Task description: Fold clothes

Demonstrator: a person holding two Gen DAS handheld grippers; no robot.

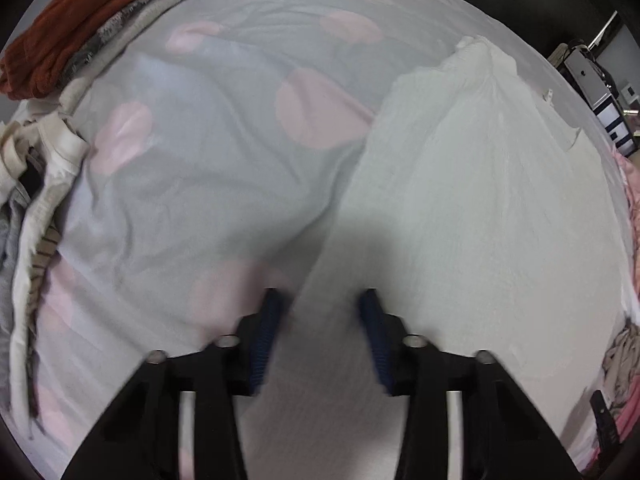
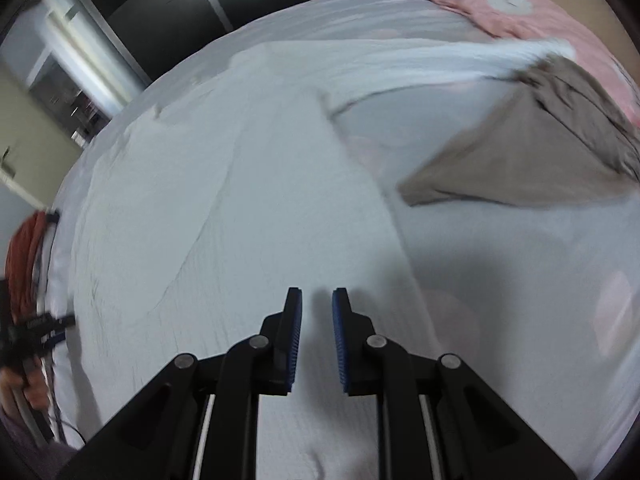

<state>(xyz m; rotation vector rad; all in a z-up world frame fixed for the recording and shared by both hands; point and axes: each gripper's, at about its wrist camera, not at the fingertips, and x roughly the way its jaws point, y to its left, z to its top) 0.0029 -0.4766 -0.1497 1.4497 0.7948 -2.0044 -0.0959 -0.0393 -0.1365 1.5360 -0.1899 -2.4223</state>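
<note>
Tech A: Nearest the lenses were the two tools. What lay under them, largest item first?

Tech B: Largest was the bedsheet (image 1: 208, 184), pale grey with pink spots, covering the whole work surface. On it lay the white garment (image 1: 460, 208), spread flat and crinkled, running from beneath the left gripper (image 1: 322, 300) toward the far edge of the bed.

Tech A: State of the left gripper?

Tech B: Its blue pads (image 1: 264, 340) stood apart over the near edge of the white garment. No cloth was pinched between them; the tips were blurred.

Tech A: And the right gripper (image 2: 317, 300)?

Tech B: Jaws parted by a narrow gap, nothing between them, poised above the same white garment (image 2: 248, 200).

Tech A: Secondary items?

Tech B: A taupe garment (image 2: 520, 160) lay on the sheet to the right of the white one, with a pink cloth (image 2: 500, 4) beyond it. In the left view, a rust-red folded item (image 1: 84, 20) sat atop a stack at the upper left, well apart from the white garment. A hand (image 2: 24, 384) showed at the left edge of the right view.
</note>
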